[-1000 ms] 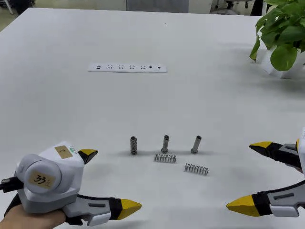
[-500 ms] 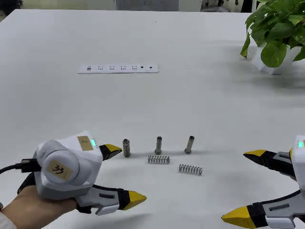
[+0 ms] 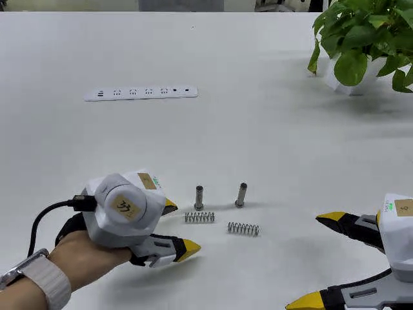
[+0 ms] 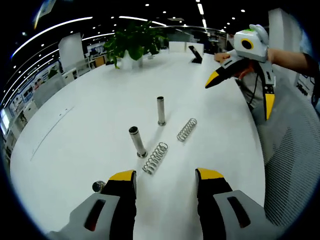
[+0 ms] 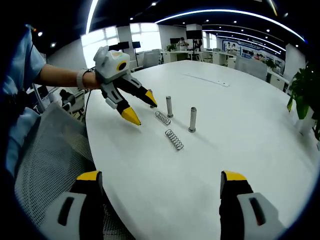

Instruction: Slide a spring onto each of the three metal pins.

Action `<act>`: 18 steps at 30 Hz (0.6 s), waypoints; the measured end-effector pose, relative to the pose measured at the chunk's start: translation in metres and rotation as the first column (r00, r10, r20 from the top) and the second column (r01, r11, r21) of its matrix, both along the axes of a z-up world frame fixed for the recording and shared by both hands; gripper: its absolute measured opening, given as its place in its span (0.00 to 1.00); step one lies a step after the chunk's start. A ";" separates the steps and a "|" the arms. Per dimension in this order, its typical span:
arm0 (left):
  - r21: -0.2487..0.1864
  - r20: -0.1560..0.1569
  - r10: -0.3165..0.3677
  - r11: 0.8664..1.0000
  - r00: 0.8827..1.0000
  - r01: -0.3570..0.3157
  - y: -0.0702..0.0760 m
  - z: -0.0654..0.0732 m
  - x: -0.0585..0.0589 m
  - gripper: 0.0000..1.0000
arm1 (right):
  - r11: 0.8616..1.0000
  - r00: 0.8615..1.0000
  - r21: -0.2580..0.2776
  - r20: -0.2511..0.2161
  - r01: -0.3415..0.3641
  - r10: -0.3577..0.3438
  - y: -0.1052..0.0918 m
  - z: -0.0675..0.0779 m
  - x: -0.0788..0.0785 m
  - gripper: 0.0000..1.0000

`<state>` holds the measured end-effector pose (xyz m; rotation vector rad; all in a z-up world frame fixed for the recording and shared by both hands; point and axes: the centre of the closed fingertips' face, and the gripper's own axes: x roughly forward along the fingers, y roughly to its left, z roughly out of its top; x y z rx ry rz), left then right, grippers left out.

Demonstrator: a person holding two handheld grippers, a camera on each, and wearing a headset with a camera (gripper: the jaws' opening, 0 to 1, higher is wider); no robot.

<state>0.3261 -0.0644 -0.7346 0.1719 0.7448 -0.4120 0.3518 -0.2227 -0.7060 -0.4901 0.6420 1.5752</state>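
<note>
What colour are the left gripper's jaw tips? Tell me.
Yellow, over black, on the left gripper; clearest in the left gripper view.

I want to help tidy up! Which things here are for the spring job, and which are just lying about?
For the job: first pin, second pin, first spring, second spring, and a third pin whose top peeks out beside the left gripper.
Just lying about: power strip, potted plant.

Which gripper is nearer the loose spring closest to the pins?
Left. The left gripper sits just beside the spring, jaws open toward it; the right gripper is far off, opposite.
</note>
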 end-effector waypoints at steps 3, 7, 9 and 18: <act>0.000 -0.009 0.013 1.000 1.000 -0.013 0.002 -0.004 0.006 0.49 | 1.000 1.000 -0.001 -0.012 0.004 -0.004 -0.002 -0.002 -0.002 0.99; 0.019 -0.026 0.006 1.000 1.000 -0.006 -0.005 -0.005 0.011 0.46 | 1.000 1.000 -0.005 -0.022 0.007 -0.007 -0.004 -0.004 -0.004 0.99; 0.013 -0.038 0.010 1.000 0.999 -0.009 -0.006 -0.005 0.014 0.48 | 1.000 1.000 -0.004 -0.024 0.009 -0.010 -0.005 -0.005 -0.005 0.99; -0.021 -0.117 -0.001 1.000 0.993 -0.001 -0.010 -0.010 0.017 0.42 | 1.000 0.999 -0.004 -0.038 0.023 -0.023 -0.011 -0.008 -0.010 0.99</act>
